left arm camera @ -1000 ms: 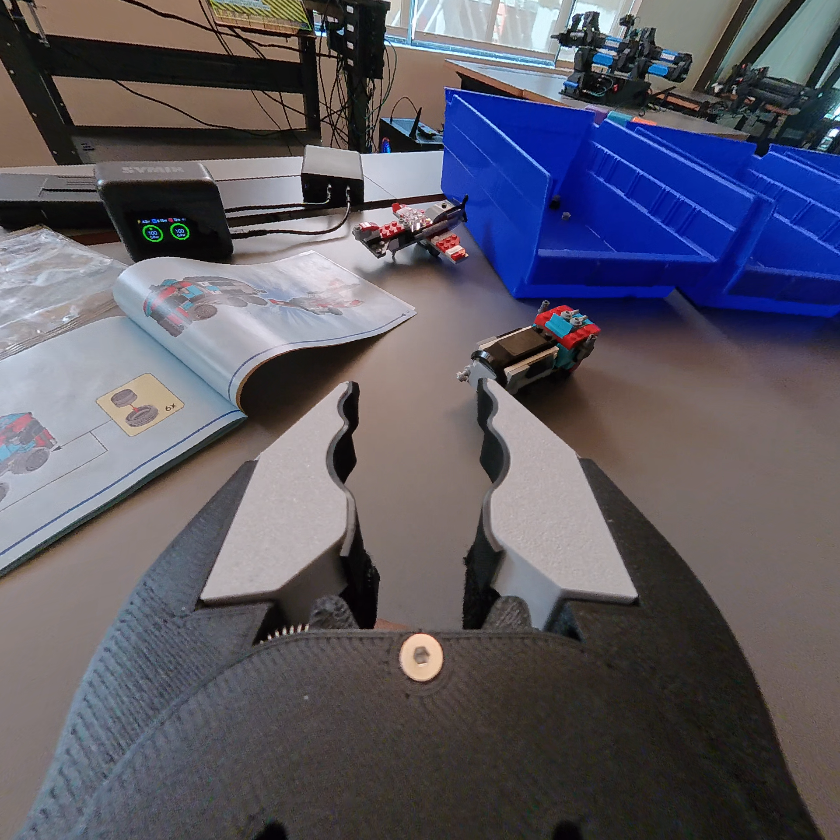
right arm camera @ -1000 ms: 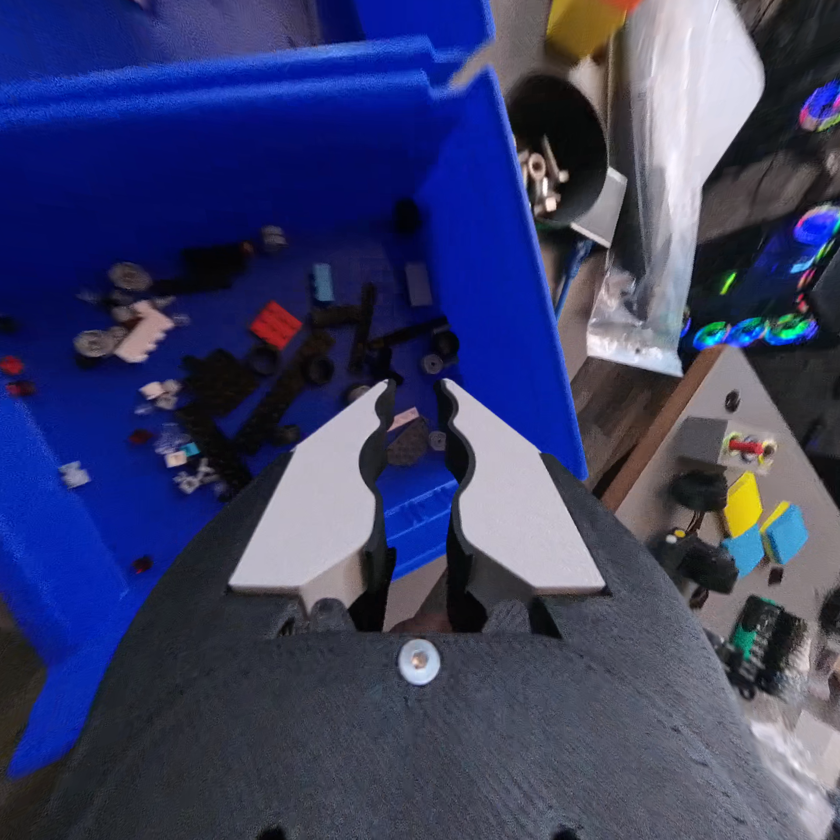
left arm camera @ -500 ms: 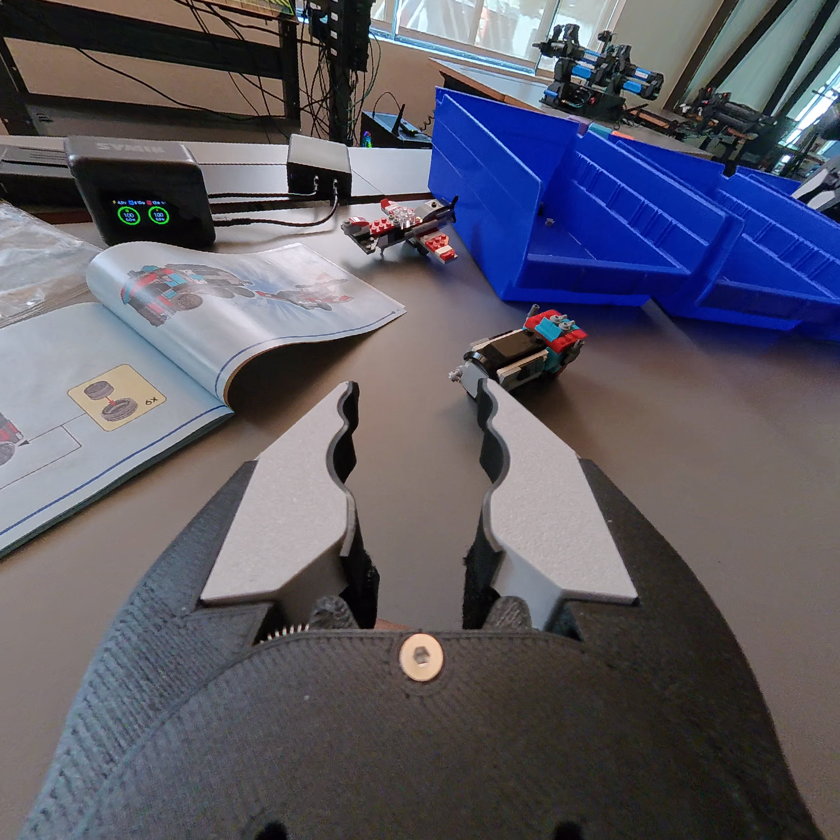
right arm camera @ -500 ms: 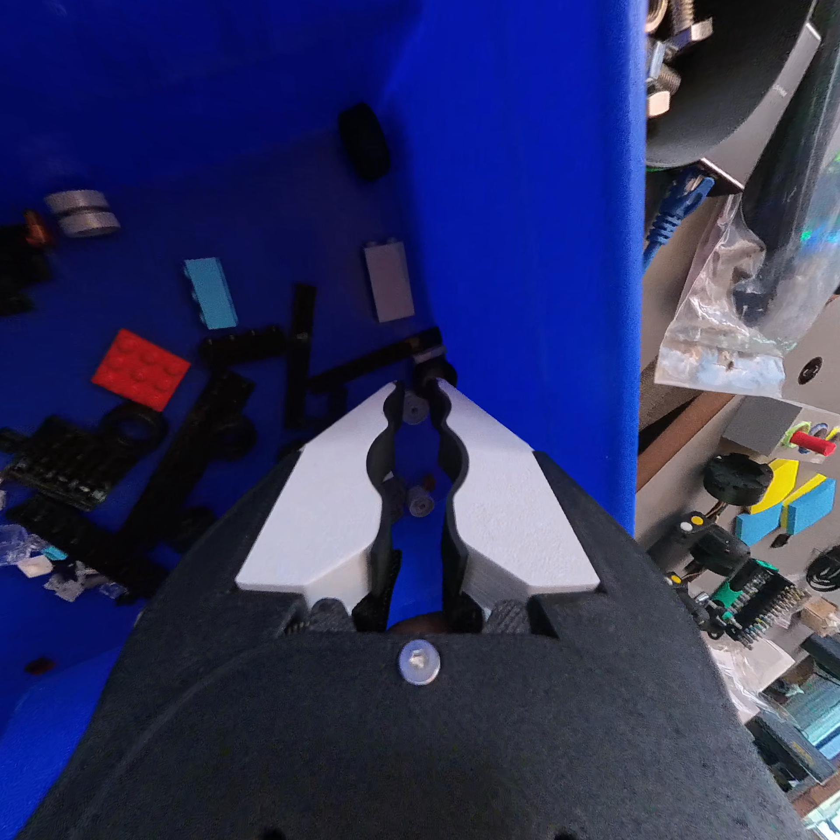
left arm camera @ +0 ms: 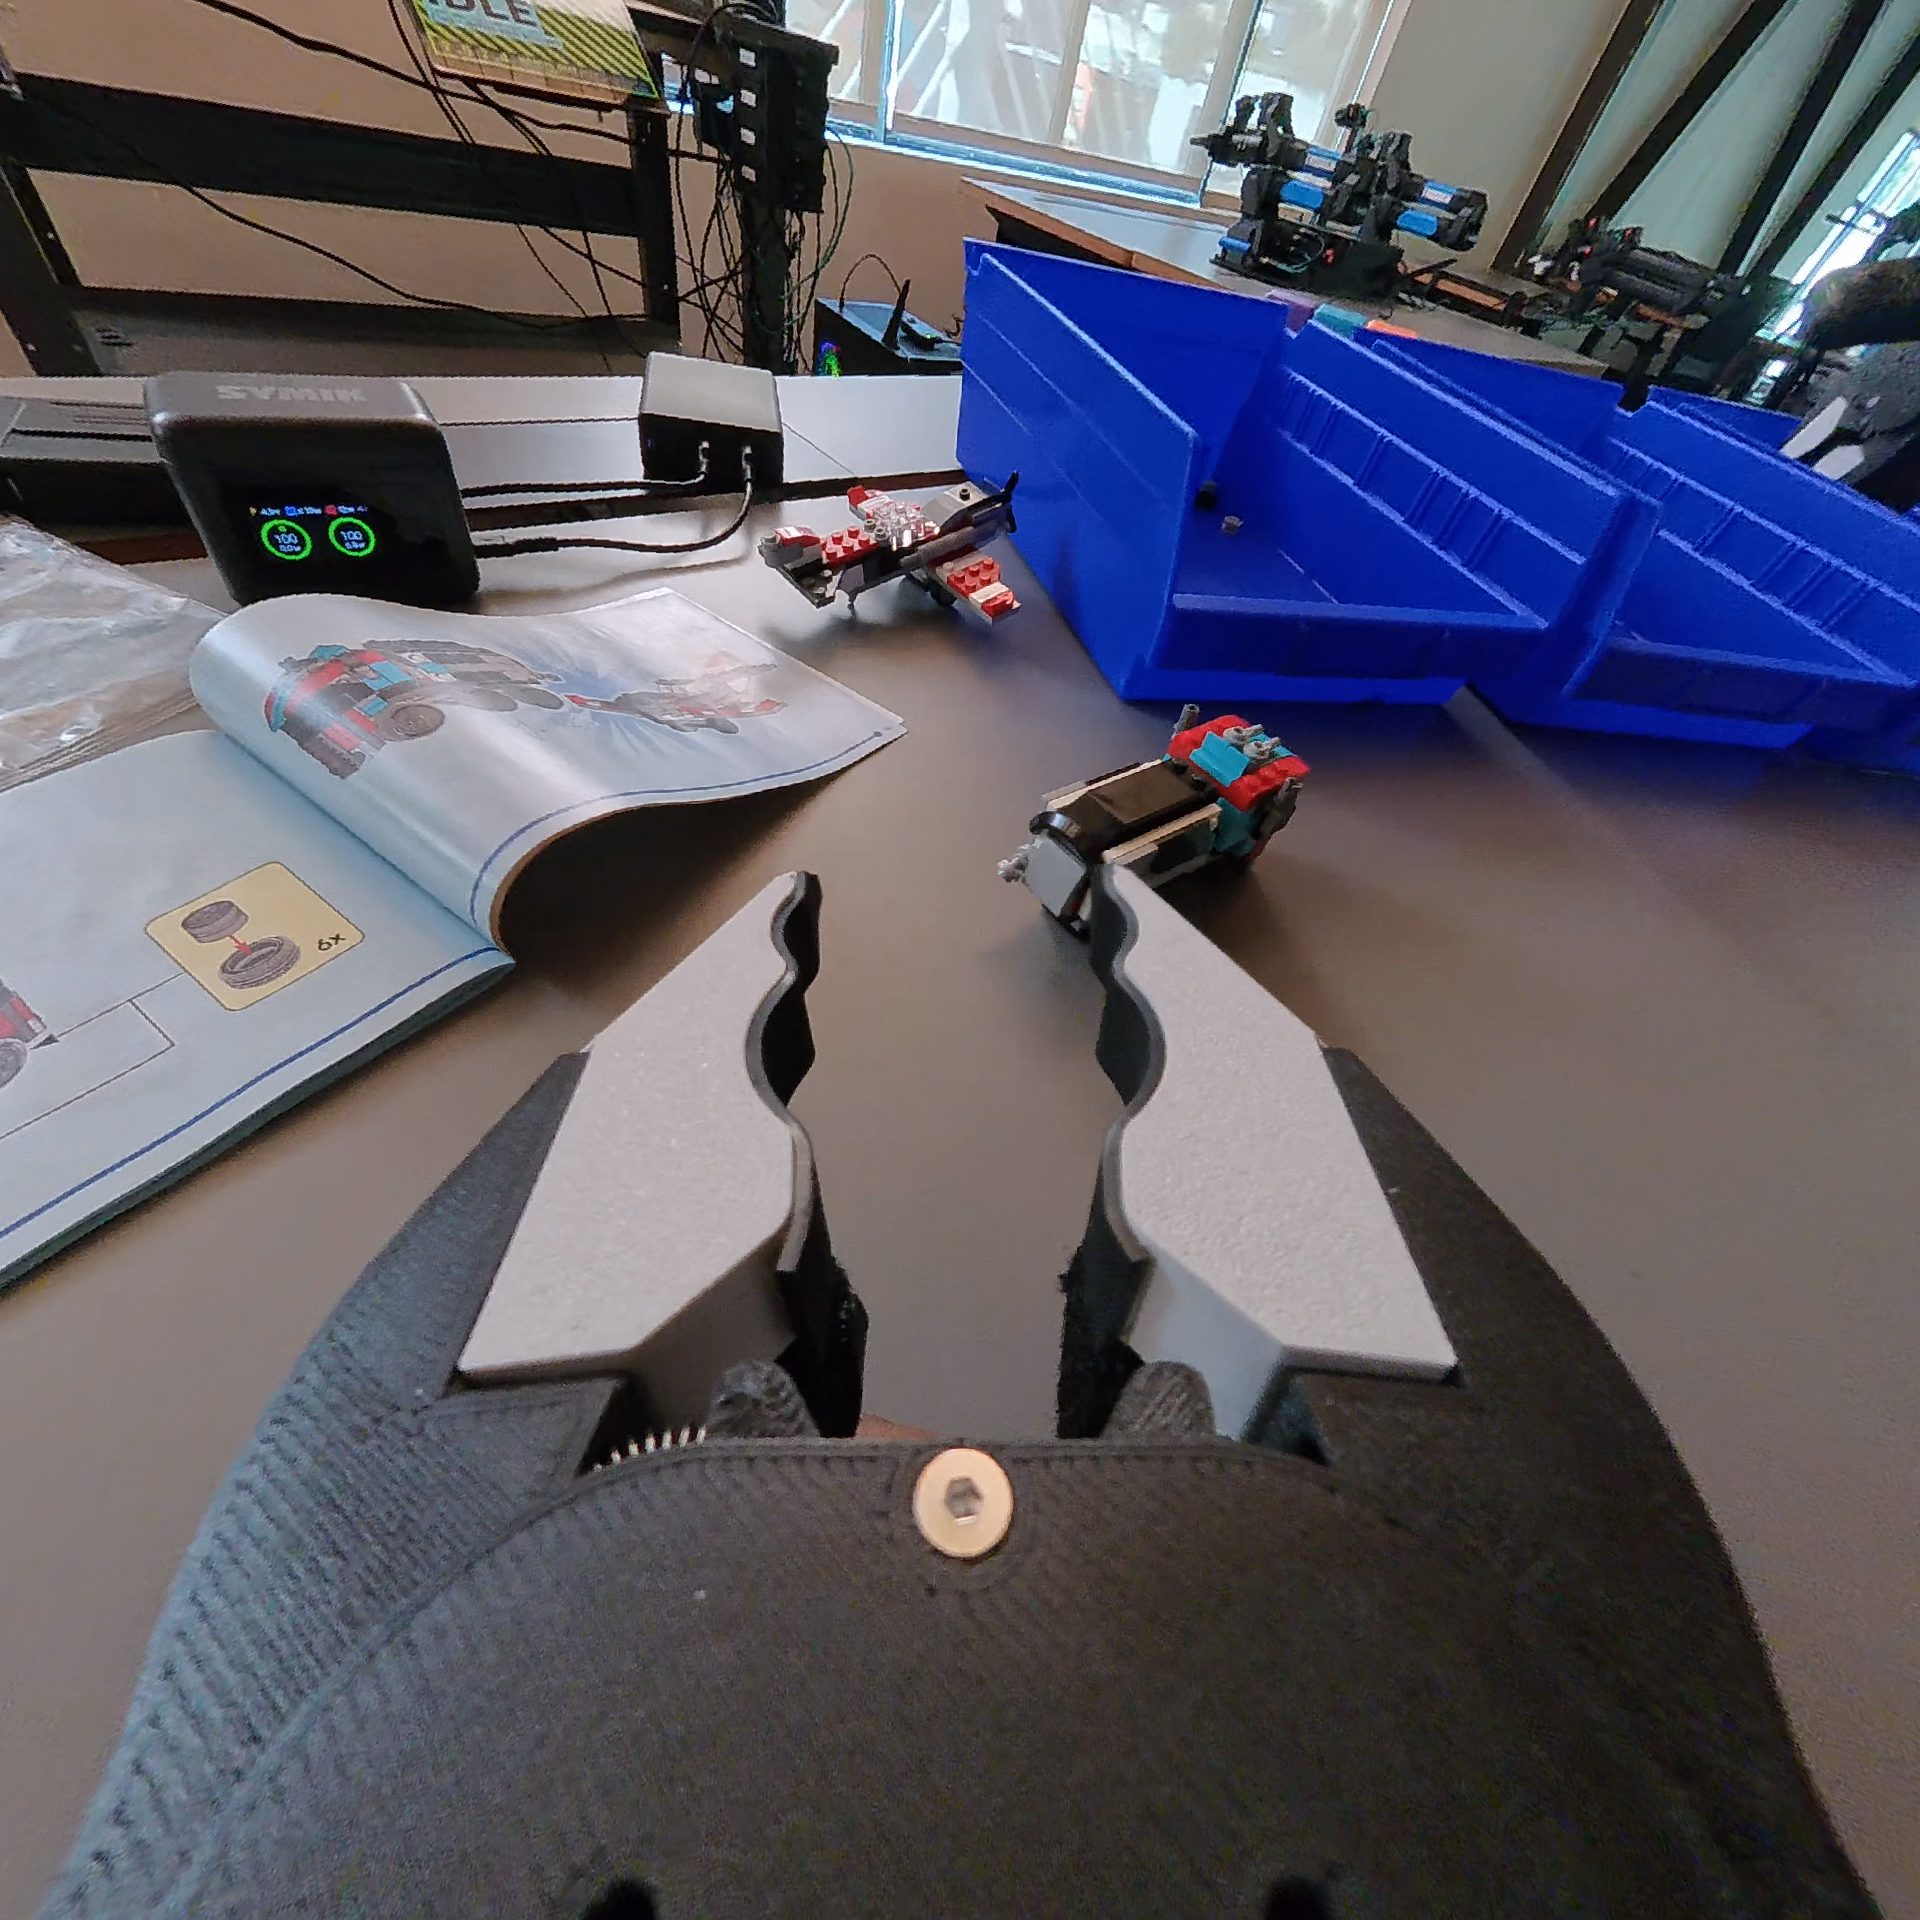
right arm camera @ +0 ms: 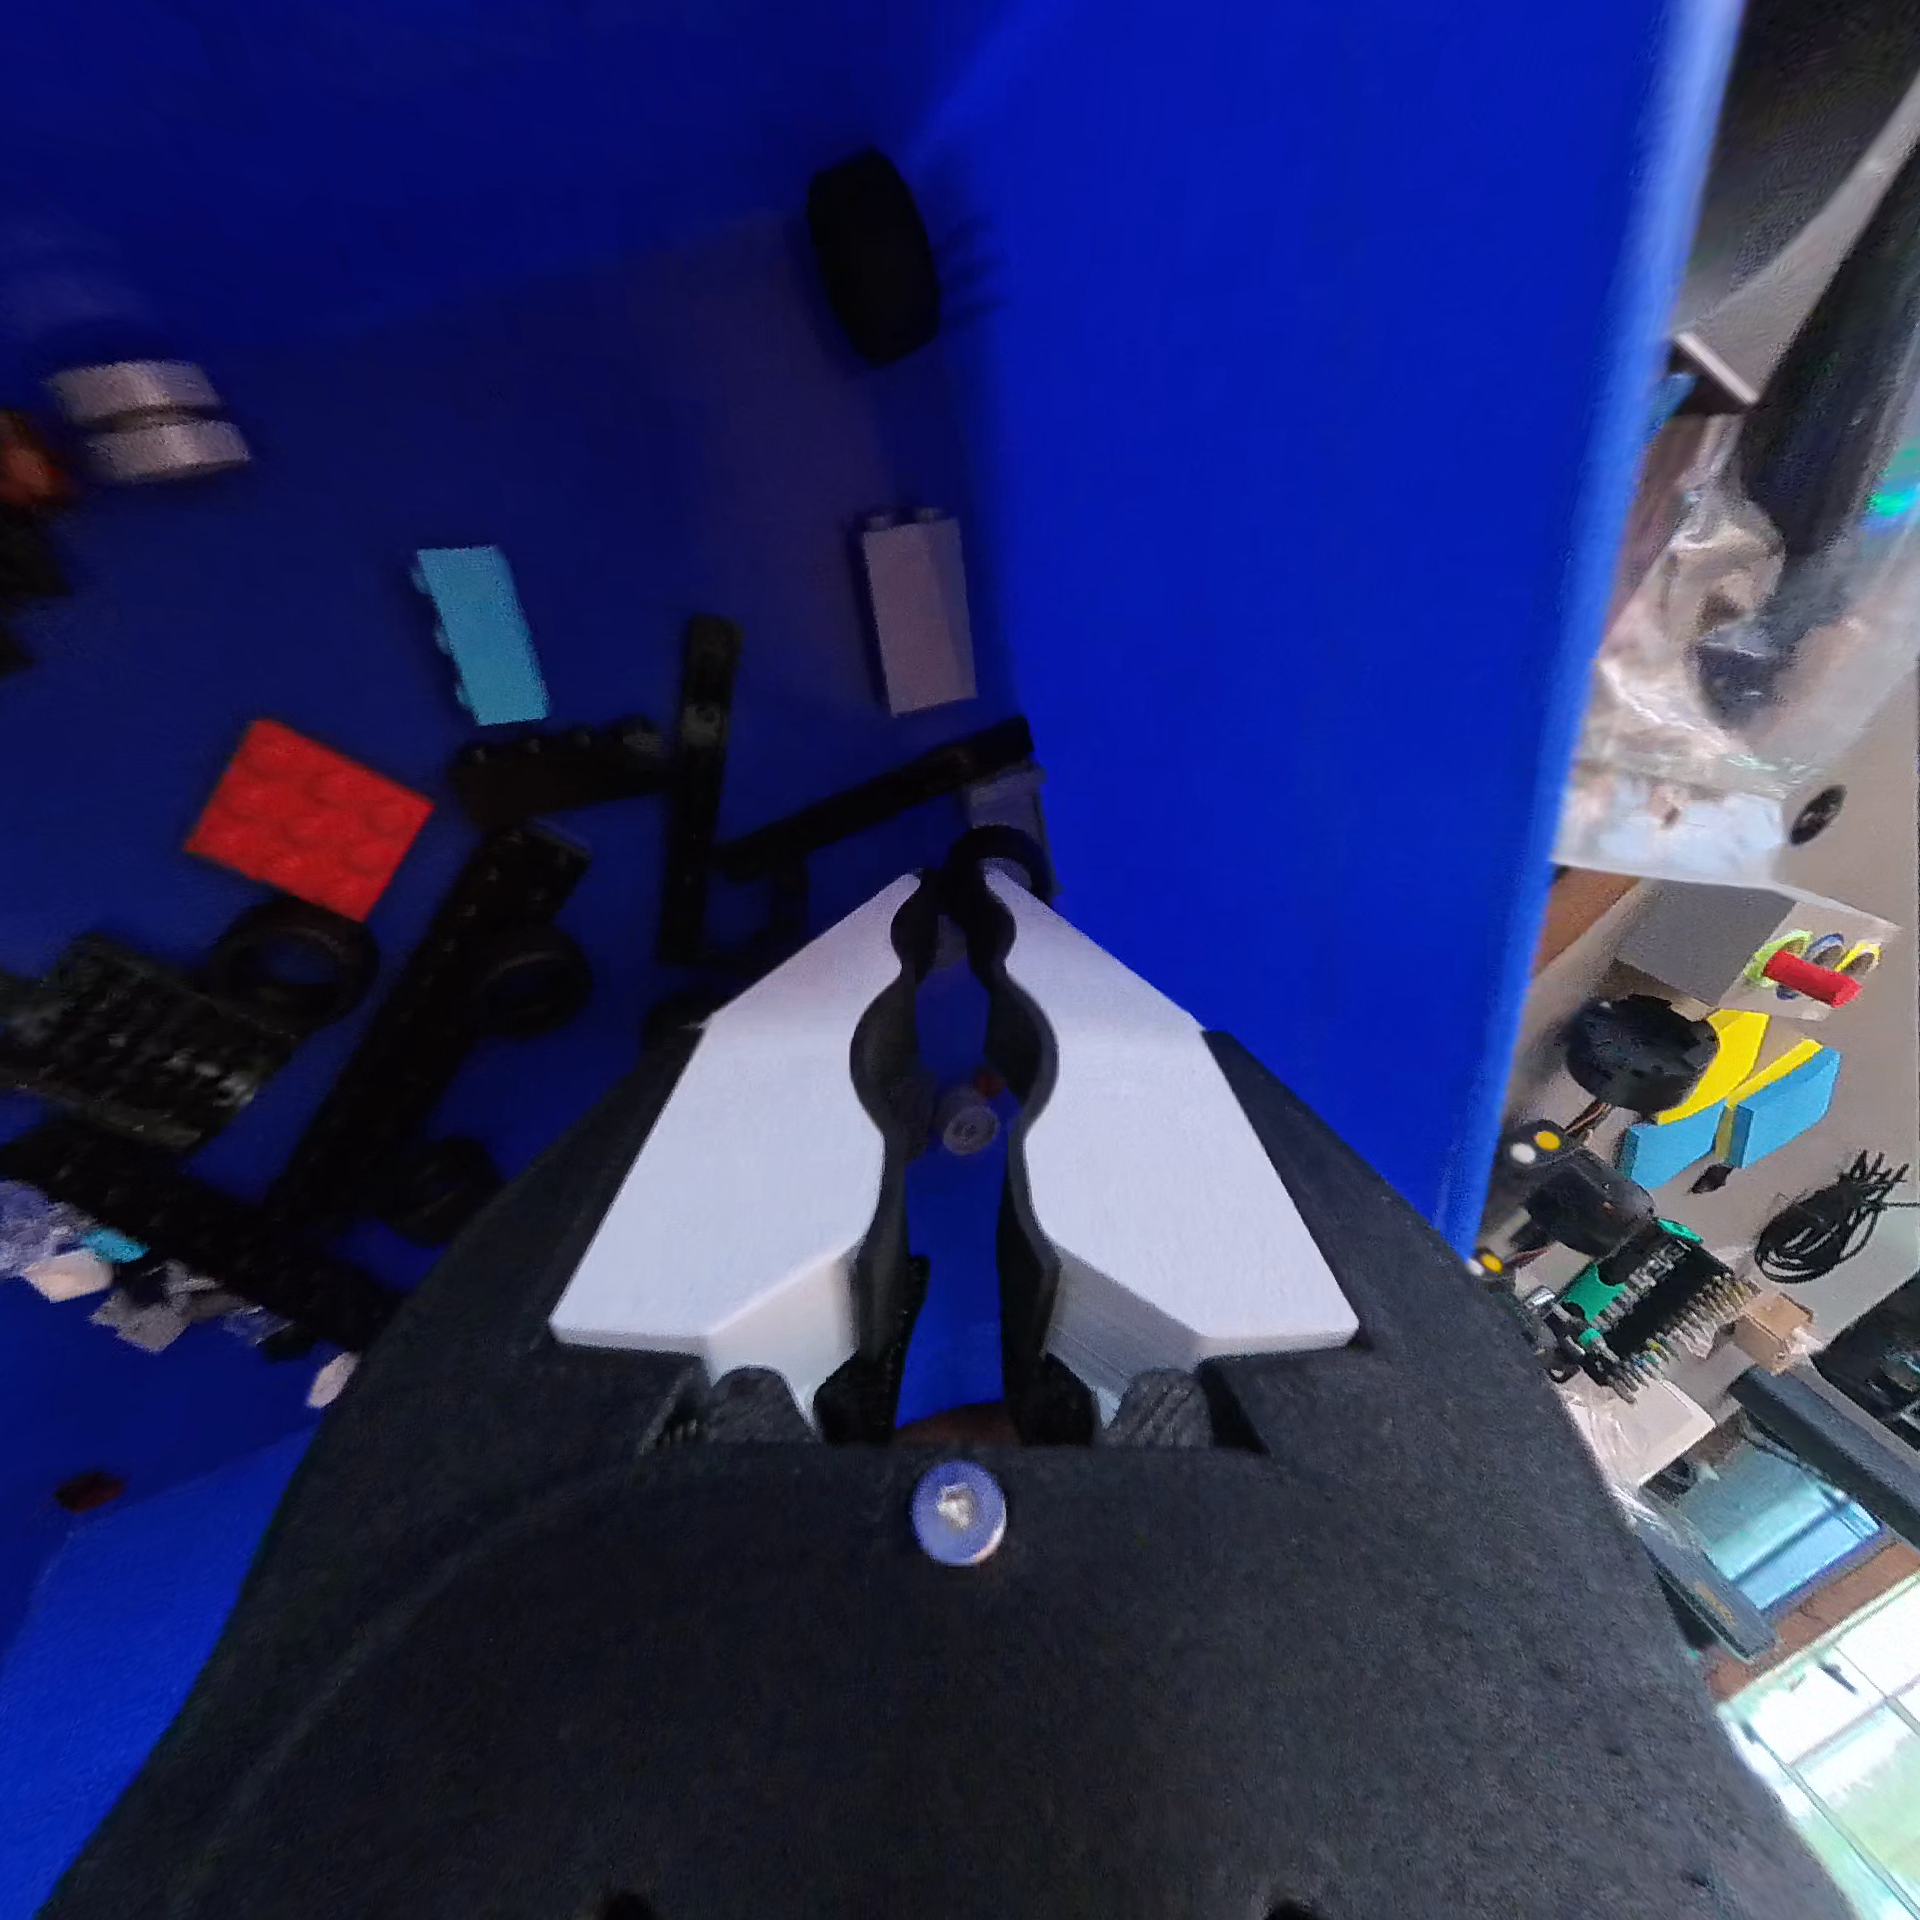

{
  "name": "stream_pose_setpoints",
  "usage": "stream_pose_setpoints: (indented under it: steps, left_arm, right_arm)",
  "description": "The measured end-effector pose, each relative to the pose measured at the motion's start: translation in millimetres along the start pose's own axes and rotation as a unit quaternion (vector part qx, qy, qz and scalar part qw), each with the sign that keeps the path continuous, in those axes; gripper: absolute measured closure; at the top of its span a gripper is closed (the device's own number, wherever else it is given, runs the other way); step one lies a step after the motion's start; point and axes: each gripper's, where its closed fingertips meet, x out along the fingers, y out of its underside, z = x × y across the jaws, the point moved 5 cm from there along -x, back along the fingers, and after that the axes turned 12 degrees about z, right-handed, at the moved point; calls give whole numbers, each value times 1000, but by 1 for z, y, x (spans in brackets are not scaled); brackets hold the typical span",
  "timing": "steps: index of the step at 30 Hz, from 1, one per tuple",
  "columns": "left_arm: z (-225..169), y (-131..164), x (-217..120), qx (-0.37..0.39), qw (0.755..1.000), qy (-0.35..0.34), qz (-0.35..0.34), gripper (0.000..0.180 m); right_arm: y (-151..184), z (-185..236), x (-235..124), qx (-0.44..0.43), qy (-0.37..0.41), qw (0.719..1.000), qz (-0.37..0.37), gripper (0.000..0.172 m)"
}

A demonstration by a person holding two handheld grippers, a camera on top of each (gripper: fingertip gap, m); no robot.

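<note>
The right tool (right arm camera: 961, 894) is down in the blue bin (right arm camera: 1299, 520), its jaws narrowed to a sliver and pinching a small black-and-grey piece (right arm camera: 987, 847) right at the tips, in the corner by the bin wall. That's a tip-only hold on a tiny round part, so it could easily pop out or twist. With the wall so close, the outer finger might also scrape it. The shot is blurry, so how firm the grip is stays unclear.

The left tool (left arm camera: 951, 904) is wide open and empty, low over the worktop (left arm camera: 1455, 1143). One finger is just beside the brick truck (left arm camera: 1174, 810), and a nudge could shove it or knock bits off.

As for writing, the black box (left arm camera: 312, 488) has a raised brand word and a lit screen with figures. The booklet (left arm camera: 468, 727) shows a part-count box, and a striped sign (left arm camera: 540, 42) is cut off up top.
</note>
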Motion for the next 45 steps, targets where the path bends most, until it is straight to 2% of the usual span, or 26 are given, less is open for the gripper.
stream_pose_setpoints:
  steps: [4, 8, 13, 16, 18, 21, 25, 32, 39, 45]
  left_arm:
    - [-9, 2, -1, 1, 1000, 7, -1, 127]
    - [-27, 4, -2, 3, 1000, 17, -7, 127]
    - [-70, 7, -2, 26, 998, 51, -29, 127]
    - [-98, 9, 2, 47, 995, 77, -34, 127]
    - [-112, 10, 6, 59, 994, 92, -28, 127]
    - [-123, 14, 10, 73, 993, 94, -13, 127]
    - [-125, 19, -3, 55, 994, 94, -24, 127]
    - [-98, 26, -46, -6, 995, 62, -80, 128]
    - [-61, 28, -67, -43, 993, 39, -99, 128]
    - [-43, 26, -73, -103, 983, 89, -120, 128]
  right_arm:
    - [6, 9, -39, 17, -13, 997, -73, 168]
    - [14, 49, -102, 32, -60, 976, -206, 166]
    - [18, 152, -195, -14, -118, 916, -383, 166]
    - [5, 226, -228, -61, -153, 879, -447, 167]
    - [-15, 271, -228, -91, -167, 872, -452, 167]
    - [-56, 327, -210, -130, -187, 872, -434, 166]
    - [-110, 372, -193, -149, -224, 864, -426, 167]
    - [-187, 403, -203, -168, -265, 844, -436, 167]
    - [-239, 427, -209, -194, -286, 840, -419, 167]
    - [-273, 449, -214, -212, -293, 843, -399, 167]
